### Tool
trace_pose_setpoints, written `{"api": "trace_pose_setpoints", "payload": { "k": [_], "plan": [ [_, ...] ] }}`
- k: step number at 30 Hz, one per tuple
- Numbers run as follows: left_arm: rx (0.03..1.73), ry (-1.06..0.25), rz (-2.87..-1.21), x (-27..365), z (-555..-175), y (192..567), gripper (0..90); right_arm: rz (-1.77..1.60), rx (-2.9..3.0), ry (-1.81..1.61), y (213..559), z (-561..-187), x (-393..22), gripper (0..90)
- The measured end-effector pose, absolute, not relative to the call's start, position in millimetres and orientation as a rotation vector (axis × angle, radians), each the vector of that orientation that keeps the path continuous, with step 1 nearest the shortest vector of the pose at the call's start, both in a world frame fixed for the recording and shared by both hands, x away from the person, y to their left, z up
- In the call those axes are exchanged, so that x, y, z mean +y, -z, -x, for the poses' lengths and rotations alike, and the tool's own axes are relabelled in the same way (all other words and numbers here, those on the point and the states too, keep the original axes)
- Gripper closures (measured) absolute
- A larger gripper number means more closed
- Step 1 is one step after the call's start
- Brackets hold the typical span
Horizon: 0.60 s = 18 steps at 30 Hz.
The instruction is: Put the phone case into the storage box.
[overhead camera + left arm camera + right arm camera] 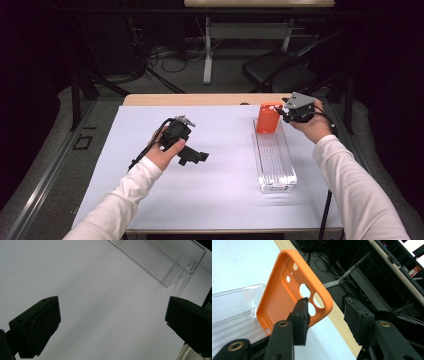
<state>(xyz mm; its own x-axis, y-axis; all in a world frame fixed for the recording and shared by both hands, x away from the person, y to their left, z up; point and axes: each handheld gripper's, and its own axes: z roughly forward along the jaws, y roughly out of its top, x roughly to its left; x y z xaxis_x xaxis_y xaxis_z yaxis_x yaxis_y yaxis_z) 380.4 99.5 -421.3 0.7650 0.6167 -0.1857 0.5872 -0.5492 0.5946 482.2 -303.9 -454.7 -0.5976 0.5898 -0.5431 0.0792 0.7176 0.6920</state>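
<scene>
My right gripper (325, 320) has its fingers spread around the orange phone case (287, 292); I back away straight (it leans in the clear tray (275, 160)). Left fingers spread, idle.

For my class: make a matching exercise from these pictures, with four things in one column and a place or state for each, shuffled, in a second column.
Things:
1. phone case
2. tray
3. left gripper
4. right gripper

Places or states:
a. clear, lying flat on the table
b. orange, standing at the tray's far end
c. open over bare table
d. jaws apart beside the case's edge

Pairs: 1-b, 2-a, 3-c, 4-d
</scene>
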Motion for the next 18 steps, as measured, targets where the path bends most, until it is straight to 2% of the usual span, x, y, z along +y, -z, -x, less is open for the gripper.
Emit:
{"api": "trace_pose_setpoints", "payload": {
  "k": [10,18],
  "plan": [
    [0.899,-0.057,-2.293,98.8,-381.0,421.0,0.5,-0.533,2.125,-0.831,450.7,-478.6,-303.0,47.5],
    [0.901,-0.056,-2.293,98.9,-381.0,420.9,0.5,-0.544,2.11,-0.826,447.7,-477.4,-301.9,39.0]
  ]
}}
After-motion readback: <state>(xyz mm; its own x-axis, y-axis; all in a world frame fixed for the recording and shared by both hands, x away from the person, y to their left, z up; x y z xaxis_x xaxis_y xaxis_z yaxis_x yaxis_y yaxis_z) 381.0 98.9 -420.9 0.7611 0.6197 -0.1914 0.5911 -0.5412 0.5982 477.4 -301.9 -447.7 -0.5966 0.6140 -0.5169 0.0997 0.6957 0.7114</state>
